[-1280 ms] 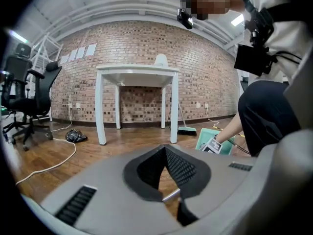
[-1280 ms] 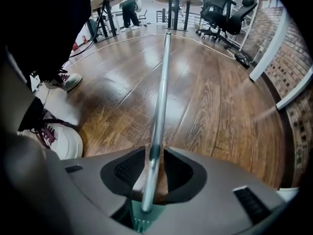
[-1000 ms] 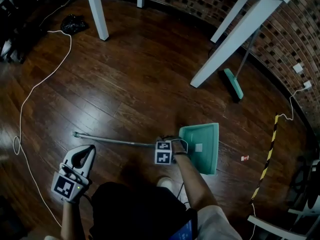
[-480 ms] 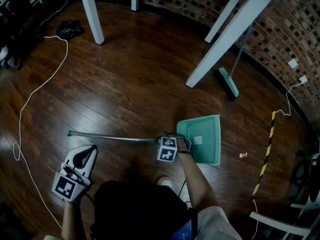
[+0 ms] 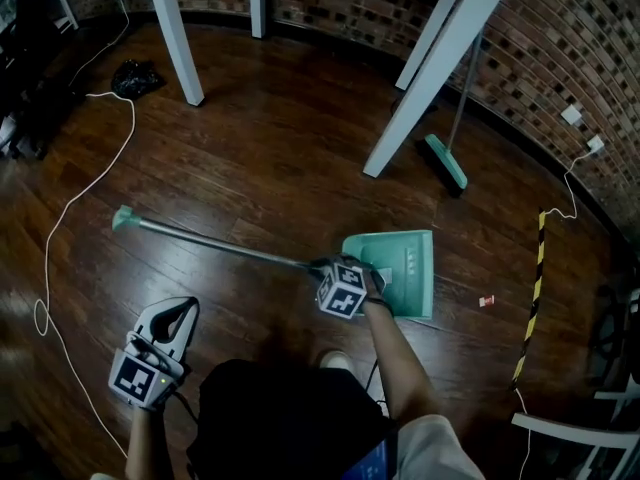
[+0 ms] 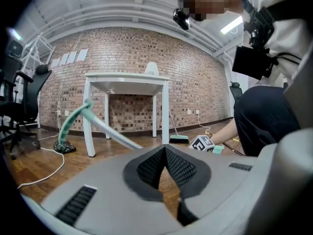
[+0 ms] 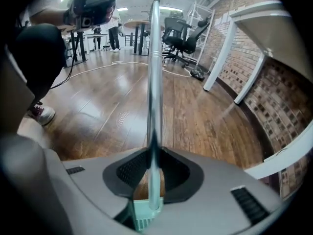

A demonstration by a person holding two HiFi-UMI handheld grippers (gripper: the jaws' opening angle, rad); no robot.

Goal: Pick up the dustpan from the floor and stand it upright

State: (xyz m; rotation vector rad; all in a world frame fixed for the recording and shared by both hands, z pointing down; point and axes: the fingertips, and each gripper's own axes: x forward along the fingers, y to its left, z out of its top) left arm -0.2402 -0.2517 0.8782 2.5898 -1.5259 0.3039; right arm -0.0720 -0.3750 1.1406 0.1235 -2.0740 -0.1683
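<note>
Dustpan (image 5: 395, 273) is on the floor (image 5: 250, 158) just ahead of the person, with its long metal handle (image 5: 210, 243) running out left to a teal grip (image 5: 122, 216). Right gripper (image 5: 325, 266) is clamped on the handle just above the pan socket, its jaws having just been closing with the tube between the pads. Left gripper (image 5: 175, 316) is held low at the left, jaws together on nothing. Likely handling: light plastic pan, stiff thin tube, smooth enough to twist in the pads. A hold near the socket is judged good for pan control but poor for steadying the far end. The clamp itself is shown only in the right gripper view; in the head view it is blocked by the marker cube. The handle's upward tilt is shown only in the left gripper view.
</note>
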